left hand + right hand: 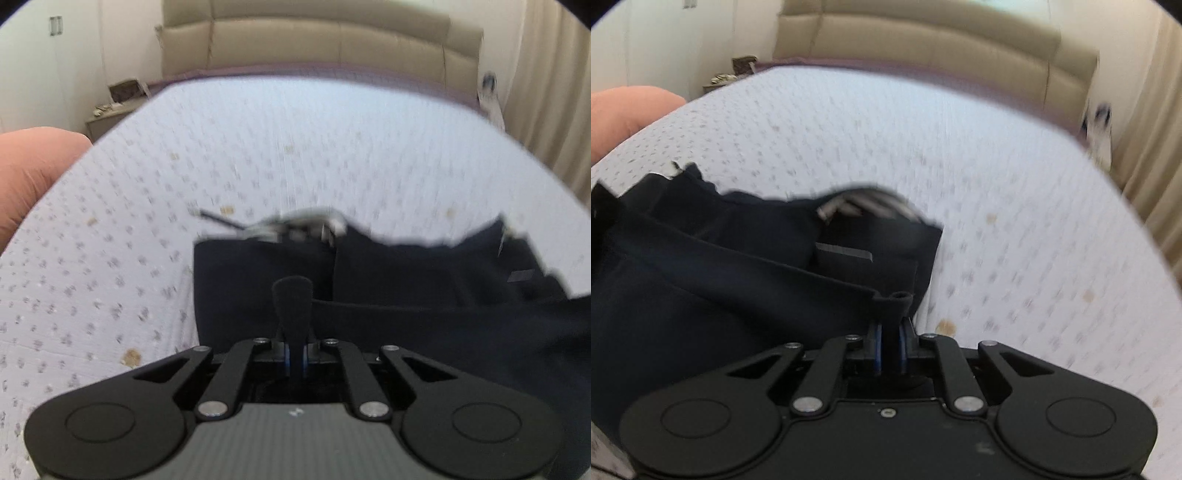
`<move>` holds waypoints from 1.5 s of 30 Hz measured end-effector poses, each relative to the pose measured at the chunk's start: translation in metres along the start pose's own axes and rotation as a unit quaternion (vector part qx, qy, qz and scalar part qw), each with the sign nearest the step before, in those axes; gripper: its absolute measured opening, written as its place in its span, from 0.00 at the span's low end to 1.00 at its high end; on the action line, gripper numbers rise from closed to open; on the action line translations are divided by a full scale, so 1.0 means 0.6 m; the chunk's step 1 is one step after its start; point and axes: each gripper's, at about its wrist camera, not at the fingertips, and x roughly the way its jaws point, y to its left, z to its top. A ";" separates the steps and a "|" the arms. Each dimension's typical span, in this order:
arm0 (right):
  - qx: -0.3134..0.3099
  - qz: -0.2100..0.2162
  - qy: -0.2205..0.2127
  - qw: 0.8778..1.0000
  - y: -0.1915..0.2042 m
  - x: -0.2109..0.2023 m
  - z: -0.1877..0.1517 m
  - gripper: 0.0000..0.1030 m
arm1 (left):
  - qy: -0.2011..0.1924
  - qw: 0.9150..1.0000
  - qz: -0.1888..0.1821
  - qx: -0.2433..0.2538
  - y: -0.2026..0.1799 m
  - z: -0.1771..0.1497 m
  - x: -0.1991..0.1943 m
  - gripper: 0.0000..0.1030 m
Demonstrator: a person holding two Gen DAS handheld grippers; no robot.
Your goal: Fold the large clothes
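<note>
Both grippers pinch the garment [424, 295] on the bed [258, 147].
Left gripper [293, 314] and right gripper [892, 325]: jaws clamped on dark fabric folds.

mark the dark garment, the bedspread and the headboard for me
dark garment [424, 280], left wrist view, flat panel right of the centre seam.
bedspread [1015, 206], right wrist view, bare patterned area right of the garment.
headboard [332, 44], left wrist view, middle beige padded panel.

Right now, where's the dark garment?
The dark garment lies on the patterned bedspread, right of centre in the left wrist view, left in the right; the left gripper and right gripper each pinch an edge.
</note>
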 end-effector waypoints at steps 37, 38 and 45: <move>0.032 0.052 0.000 0.998 0.072 0.080 0.112 0.31 | -0.026 0.999 0.017 -0.021 0.023 0.087 0.024 0.33; 0.035 0.061 0.008 0.998 0.091 0.064 0.103 0.27 | -0.013 0.999 -0.014 -0.031 0.009 0.063 0.008 0.33; 0.034 0.085 0.082 0.992 0.204 0.099 0.044 0.10 | 0.083 0.992 -0.043 -0.089 0.009 -0.085 0.033 0.19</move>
